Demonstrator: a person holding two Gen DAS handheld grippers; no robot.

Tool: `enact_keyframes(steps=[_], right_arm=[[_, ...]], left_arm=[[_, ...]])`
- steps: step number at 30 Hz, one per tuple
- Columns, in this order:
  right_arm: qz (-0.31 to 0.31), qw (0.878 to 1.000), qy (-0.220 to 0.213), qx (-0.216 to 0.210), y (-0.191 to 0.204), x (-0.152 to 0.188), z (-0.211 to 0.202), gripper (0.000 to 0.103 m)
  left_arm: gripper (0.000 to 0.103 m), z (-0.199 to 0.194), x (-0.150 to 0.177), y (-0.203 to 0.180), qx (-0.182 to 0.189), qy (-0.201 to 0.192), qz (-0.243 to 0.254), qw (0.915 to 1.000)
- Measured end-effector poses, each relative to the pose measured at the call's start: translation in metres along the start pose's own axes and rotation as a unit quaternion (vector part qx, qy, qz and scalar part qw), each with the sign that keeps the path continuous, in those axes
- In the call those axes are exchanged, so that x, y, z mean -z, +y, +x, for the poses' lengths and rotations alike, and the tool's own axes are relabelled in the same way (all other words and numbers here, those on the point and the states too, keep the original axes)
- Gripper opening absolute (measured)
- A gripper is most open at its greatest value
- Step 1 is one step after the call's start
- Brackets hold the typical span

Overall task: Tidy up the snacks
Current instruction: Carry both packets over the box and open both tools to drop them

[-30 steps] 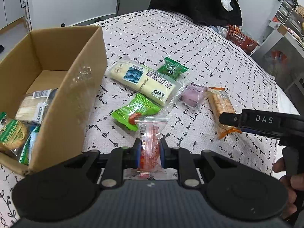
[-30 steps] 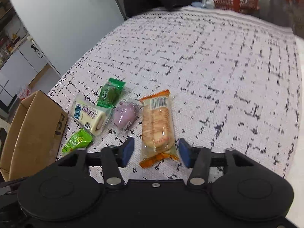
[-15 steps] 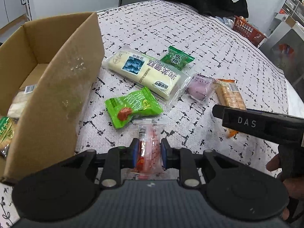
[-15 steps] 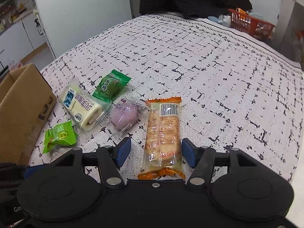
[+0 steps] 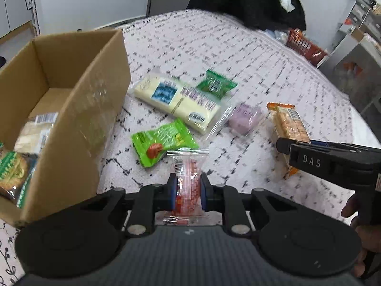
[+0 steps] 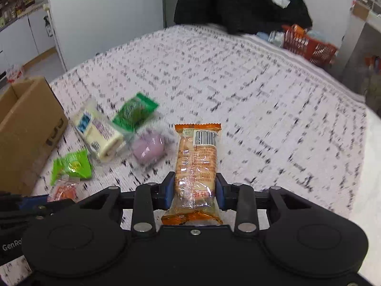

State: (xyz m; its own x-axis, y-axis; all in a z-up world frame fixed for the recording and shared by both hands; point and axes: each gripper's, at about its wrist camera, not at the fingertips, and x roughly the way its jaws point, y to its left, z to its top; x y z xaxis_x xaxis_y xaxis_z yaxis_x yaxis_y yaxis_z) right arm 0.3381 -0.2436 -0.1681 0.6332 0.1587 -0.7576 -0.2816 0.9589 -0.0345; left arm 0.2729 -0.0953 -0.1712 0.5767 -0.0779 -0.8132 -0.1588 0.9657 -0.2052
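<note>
Box: cardboard box point(image 5: 78, 109) at left edge of patterned bedspread point(image 5: 238, 66), top open, a few packets inside; its right wall stands close to the loose snacks.
Open room: far and right parts of the bedspread are bare, up to the orange basket point(image 6: 309, 45).
Loose snacks: white bread pack point(image 5: 176, 100), dark green packet point(image 5: 215, 83), lime packet point(image 5: 164, 141), purple cake point(image 5: 244, 119), clustered mid-spread, btwn box and right gripper.
L gripper point(image 5: 188, 191): angled down, jaws narrow, clamped on red candy packet point(image 5: 188, 178).
R gripper point(image 6: 194, 191): angled down, jaws closing, pads against sides of orange cracker pack point(image 6: 196, 164), near end.
Hand point(image 5: 357, 233): at right edge, on R gripper's handle.
</note>
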Motion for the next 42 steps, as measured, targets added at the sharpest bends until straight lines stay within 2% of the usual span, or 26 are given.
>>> enact_keyframes(steps=[10,21,27,42], right_arm=[[0.011,0.999,-0.044,-0.019,0.029,-0.021,-0.065,0.034],[0.039,0.996,-0.076,-0.039,0.053,-0.034,-0.105,0.034],[0.037,0.994,-0.087,-0.047,0.073,-0.039,-0.114,0.034],[0.013,0.993,-0.098,-0.063,0.129,-0.052,-0.117,0.034]], left_arm=[[0.018,-0.048,-0.016,0.002,0.041,-0.047,-0.009,0.998],[0.018,-0.091,-0.028,0.027,0.062,-0.091,-0.03,0.9934],[0.018,-0.106,-0.033,0.05,0.061,-0.113,-0.051,0.9904],[0.018,-0.109,-0.039,0.109,0.052,-0.12,-0.107,0.9856]])
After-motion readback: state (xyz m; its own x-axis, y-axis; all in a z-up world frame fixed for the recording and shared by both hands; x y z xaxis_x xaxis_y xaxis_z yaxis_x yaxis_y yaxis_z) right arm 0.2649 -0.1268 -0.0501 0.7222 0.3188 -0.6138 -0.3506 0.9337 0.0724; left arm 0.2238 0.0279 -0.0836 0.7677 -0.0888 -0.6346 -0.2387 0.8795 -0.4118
